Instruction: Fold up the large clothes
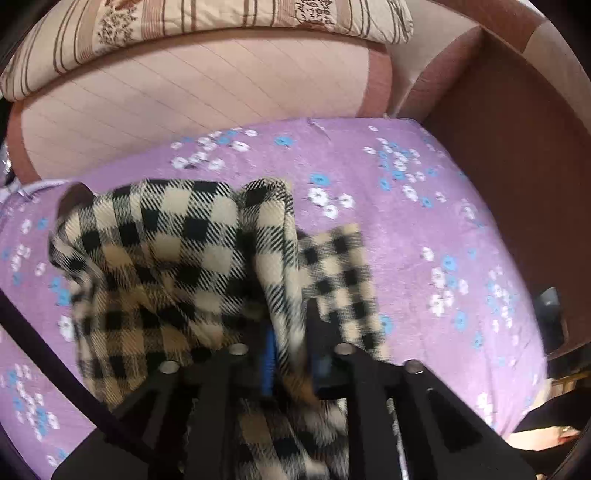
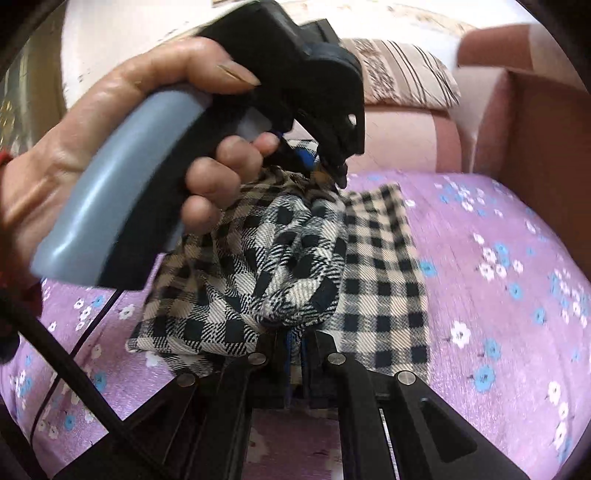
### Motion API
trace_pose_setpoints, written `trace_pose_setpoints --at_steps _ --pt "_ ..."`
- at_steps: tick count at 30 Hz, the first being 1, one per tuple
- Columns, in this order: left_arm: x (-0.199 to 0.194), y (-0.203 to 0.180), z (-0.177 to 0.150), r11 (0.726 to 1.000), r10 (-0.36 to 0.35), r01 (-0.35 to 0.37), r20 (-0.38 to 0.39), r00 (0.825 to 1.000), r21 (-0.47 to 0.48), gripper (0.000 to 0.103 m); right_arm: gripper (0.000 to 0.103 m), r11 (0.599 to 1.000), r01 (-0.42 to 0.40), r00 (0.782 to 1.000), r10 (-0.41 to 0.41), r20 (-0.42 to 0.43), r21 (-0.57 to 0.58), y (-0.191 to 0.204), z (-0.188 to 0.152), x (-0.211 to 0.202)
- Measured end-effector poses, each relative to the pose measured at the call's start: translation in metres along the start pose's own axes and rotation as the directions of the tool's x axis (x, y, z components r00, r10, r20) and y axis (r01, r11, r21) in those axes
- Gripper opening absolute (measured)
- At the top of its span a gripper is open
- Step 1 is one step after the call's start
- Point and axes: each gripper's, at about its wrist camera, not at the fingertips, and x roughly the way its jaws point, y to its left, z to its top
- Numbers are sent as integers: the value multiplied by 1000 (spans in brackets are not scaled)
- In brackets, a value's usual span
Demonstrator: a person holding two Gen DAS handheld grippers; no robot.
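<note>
A black-and-cream checked garment [image 1: 166,251] hangs bunched above the purple flowered bedsheet [image 1: 424,229]. My left gripper [image 1: 291,354] is shut on a fold of it, with cloth pinched between the blue pads. In the right wrist view the same garment [image 2: 280,266] hangs in a bundle, one flat strip [image 2: 384,280] lying on the sheet [image 2: 498,295]. My right gripper [image 2: 295,350] is shut on the garment's lower edge. The left gripper [image 2: 328,166], held by a hand [image 2: 110,122], grips the cloth's top just ahead of my right one.
A striped pillow [image 1: 207,29] and a pink cushion [image 1: 192,107] lie at the head of the bed. A brown wooden bed frame [image 1: 517,147] runs along the right side. A black cable [image 2: 66,369] trails at the lower left.
</note>
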Motion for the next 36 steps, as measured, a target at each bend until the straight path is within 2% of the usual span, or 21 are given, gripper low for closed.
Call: trace_pose_setpoints --at_steps 1,3,6,8,11,12,14,16,17,18,20,23,28,29,30,31,33,36 --pt "-6 -1 -1 999 -35 35 12 999 -9 25 4 1000 2 1000 -2 -5 7 -2 0 2" --pt "-21 -3 -4 998 -57 57 33 998 1 43 4 1000 -1 1000 2 -19 22 -4 -2 1" --pt "-59 1 -13 998 -57 59 117 992 -9 56 5 998 -33 998 35 -60 45 -12 -4 9" --pt "-78 13 -21 997 -59 65 141 988 -35 61 10 998 -41 996 45 -79 47 -16 -4 4" --pt "-106 37 -48 999 -12 21 179 984 -50 62 30 998 -50 996 53 -69 45 -32 -1 -17" --pt "-114 47 -63 999 36 -29 190 981 -41 62 34 997 -55 997 58 -60 53 -37 0 -23" --pt "-119 55 -84 993 118 -114 210 971 -30 62 35 994 -60 997 63 -32 94 -57 6 -43" --pt "-122 67 -114 978 204 -207 224 953 -12 62 36 987 -82 996 86 -22 136 -71 20 -47" --pt "-122 72 -125 974 222 -225 222 949 -14 62 40 979 -113 992 119 -28 170 -78 32 -43" --pt "-119 77 -138 972 232 -232 214 949 -24 62 49 967 -158 985 169 -38 201 -82 43 -36" --pt "-112 86 -160 976 217 -208 180 960 -63 62 56 945 -225 968 245 -60 238 -82 63 -13" --pt "-104 97 -180 980 183 -168 152 971 -104 62 56 954 -202 965 233 -120 222 -72 91 33" --pt "-99 105 -201 977 197 -181 156 968 -112 62 56 940 -203 939 266 -219 274 -61 107 101" --pt "-101 106 -202 976 202 -186 162 966 -110 62 53 942 -198 932 266 -244 271 -57 107 113" --pt "-102 107 -203 975 210 -193 171 963 -110 62 24 939 -208 926 279 -255 275 -56 108 121" --pt "-102 107 -201 974 215 -197 178 960 -112 62 10 920 -248 904 332 -269 302 -54 109 124" --pt "-107 109 -198 973 213 -190 197 957 -129 62 9 921 -259 918 329 -224 292 -54 115 114" --pt "-106 111 -190 975 190 -162 197 962 -150 62 8 924 -261 938 311 -151 278 -63 122 85"
